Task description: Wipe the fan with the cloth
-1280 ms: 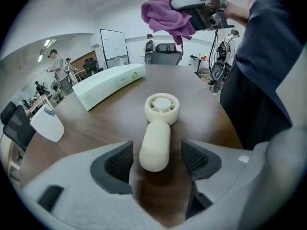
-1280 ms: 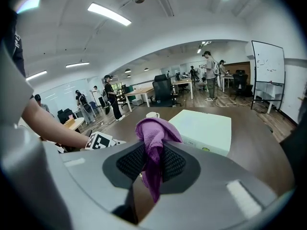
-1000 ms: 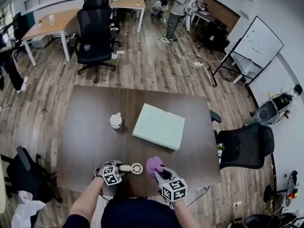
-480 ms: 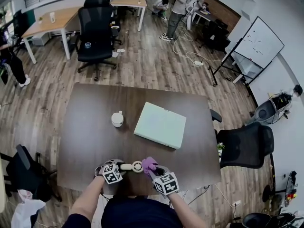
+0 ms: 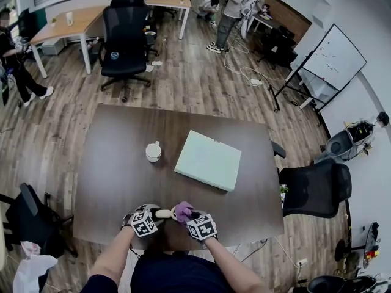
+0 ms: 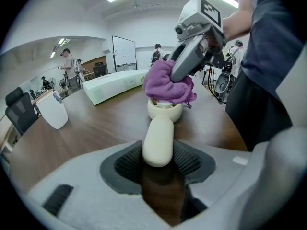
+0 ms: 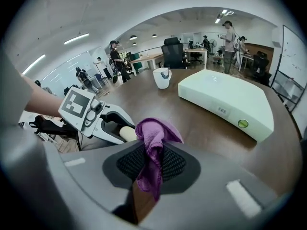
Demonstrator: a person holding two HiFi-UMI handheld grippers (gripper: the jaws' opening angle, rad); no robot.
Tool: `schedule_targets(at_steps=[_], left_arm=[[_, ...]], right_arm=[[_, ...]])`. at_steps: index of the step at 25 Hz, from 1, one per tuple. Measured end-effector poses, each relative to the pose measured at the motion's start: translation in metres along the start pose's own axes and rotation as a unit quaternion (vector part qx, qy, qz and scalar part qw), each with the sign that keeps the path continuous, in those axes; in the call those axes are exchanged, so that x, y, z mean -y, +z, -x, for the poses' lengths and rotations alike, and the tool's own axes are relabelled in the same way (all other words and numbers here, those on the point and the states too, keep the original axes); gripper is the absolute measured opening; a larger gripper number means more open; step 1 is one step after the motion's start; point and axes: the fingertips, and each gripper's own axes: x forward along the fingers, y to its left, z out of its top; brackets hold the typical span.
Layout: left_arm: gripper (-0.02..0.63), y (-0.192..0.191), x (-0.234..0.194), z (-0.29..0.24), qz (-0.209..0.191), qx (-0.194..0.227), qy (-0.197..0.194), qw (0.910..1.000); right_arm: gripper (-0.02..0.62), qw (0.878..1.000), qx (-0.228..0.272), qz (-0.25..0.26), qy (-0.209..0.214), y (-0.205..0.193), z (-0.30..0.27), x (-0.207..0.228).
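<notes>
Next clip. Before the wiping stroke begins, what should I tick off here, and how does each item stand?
1. Left tongs shut on the handle of the handheld fan: ok.
2. Right tongs shut on the purple cloth: ok.
3. Cloth on the fan's head: ok, it covers the head in the left gripper view.
4. Fan's head resting on the table: cannot tell.
5. Mug and pale green box apart from the work: ok, both stand farther up the table.
</notes>
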Motion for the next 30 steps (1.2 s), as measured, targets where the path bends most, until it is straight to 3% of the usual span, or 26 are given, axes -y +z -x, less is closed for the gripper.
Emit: schedule_targets(at_steps=[11,17,30], left_arm=[[0.202,-0.001,-0.003,0.003,0.006,0.034,0.012,0.9993],[0.201,-0.001,-0.001,0.004,0.004,0.033,0.011,0.9994],[0.201,0.003,-0.002,0.001,0.006,0.030,0.009,0.9995]], right_arm=[[0.080,1.000,-0.010,-0.013,-0.004,-0.003,-0.010,0.004],[0.080,0.999,-0.022,0.038,-0.024,0.003,-0.011,-0.004],[0.080,0.997,-0.026,0.075,0.003,0.021,-0.027,-0.035]])
